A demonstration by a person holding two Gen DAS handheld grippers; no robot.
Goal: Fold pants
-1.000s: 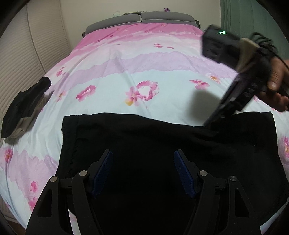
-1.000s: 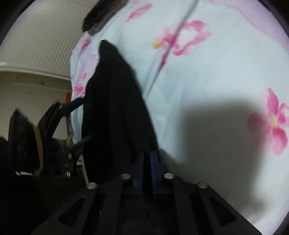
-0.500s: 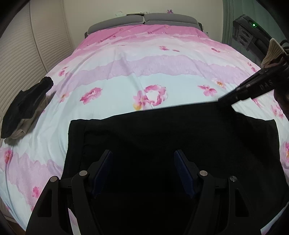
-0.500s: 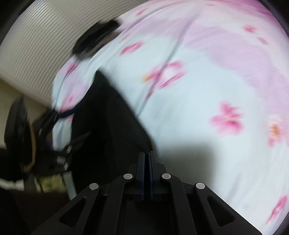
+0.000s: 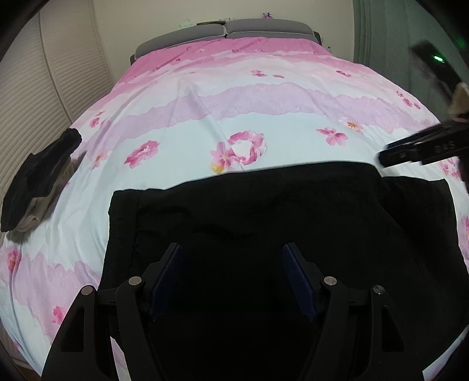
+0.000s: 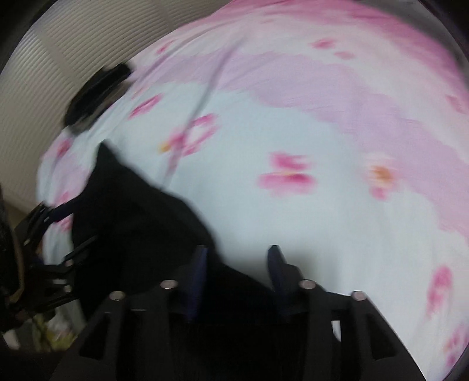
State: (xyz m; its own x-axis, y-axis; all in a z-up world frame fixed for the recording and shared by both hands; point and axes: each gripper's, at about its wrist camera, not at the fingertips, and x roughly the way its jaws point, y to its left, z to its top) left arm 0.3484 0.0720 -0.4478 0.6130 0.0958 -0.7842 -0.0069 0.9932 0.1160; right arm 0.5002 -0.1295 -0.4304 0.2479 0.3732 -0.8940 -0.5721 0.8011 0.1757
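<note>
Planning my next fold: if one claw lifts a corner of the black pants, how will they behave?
Likely floppy: the pants lie limp with soft wrinkles on the bed. A lifted corner would probably drape and sag. The fabric looks thick and fuzzy, so it should grip rather than slip.

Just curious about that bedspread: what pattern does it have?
Pink and lilac wavy bands on white with pink flowers; the bedspread shows best in the left wrist view.

A bed (image 5: 205,123) filled the room, covered with a spread (image 5: 263,96) banded in pink, lilac and pale blue with pink flowers. A grey padded headboard (image 5: 225,29) stood against a cream wall (image 5: 146,20). Slatted panels (image 5: 35,96) lined the left side, and a green curtain (image 5: 381,38) hung at the right.
</note>
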